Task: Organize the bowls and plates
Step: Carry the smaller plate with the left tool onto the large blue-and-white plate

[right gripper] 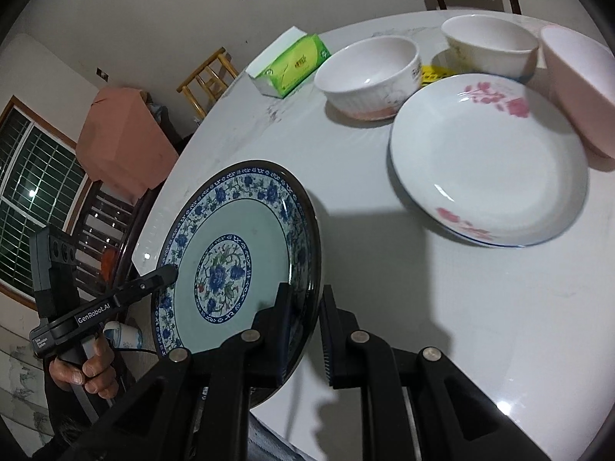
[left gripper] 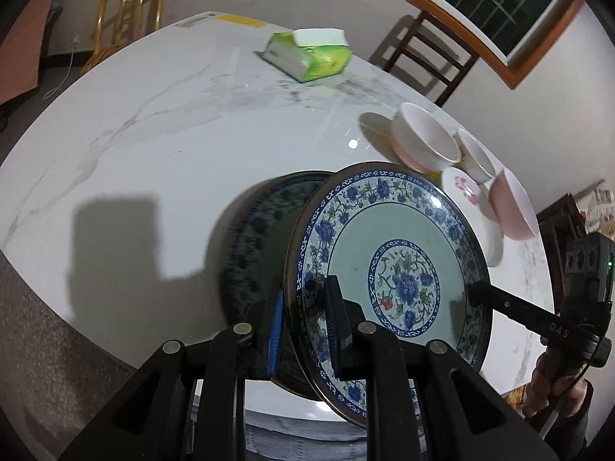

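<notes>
A blue-and-white floral plate (left gripper: 399,269) is held tilted on edge above the table, gripped at opposite rims by both grippers. My left gripper (left gripper: 305,330) is shut on its near rim. My right gripper (right gripper: 305,330) is shut on the other rim of the same plate (right gripper: 238,257). A second blue floral plate or bowl (left gripper: 261,238), blurred, lies behind it on the table. A white plate with pink flowers (right gripper: 488,161) lies on the table, with a white bowl (right gripper: 369,73), a second white bowl (right gripper: 490,44) and a pink bowl (right gripper: 580,88) behind it.
A green tissue box (left gripper: 307,53) sits further back on the white marble table (left gripper: 153,134). Wooden chairs (left gripper: 426,53) stand beyond the far edge. The table's near edge runs just below the grippers.
</notes>
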Tool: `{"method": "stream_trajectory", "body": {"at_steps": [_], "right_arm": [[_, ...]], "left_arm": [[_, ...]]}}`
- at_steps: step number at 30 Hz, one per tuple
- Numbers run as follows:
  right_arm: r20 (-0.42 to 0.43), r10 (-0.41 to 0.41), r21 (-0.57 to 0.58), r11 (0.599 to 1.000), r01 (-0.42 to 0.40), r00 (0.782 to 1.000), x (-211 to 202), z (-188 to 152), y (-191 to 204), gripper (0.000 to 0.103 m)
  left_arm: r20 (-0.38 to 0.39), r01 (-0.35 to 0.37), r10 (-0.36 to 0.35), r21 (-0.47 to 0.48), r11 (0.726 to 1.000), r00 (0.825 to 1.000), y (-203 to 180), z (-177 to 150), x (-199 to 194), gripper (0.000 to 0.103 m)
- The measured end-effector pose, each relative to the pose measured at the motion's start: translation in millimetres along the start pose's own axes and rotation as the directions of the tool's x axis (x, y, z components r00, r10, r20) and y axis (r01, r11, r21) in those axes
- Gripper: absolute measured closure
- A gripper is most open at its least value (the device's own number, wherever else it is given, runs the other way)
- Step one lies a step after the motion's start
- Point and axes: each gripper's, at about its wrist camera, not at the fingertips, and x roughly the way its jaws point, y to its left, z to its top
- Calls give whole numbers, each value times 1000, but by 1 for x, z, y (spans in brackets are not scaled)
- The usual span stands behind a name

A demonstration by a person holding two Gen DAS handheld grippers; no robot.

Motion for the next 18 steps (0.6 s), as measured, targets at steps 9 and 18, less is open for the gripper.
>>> {"method": "stream_trajectory", "body": {"at_steps": [9,18], "right_arm": [[-25,-27,13,1000,28,999,18,4,5,87],[-36,-71,-6,997,71,997,27,6,13,86]], "left_arm": [[-20,-2,1,-29,1000,1000,21,6,12,87],[-33,-6,5,-39,999,999,31,7,19,86]]}}
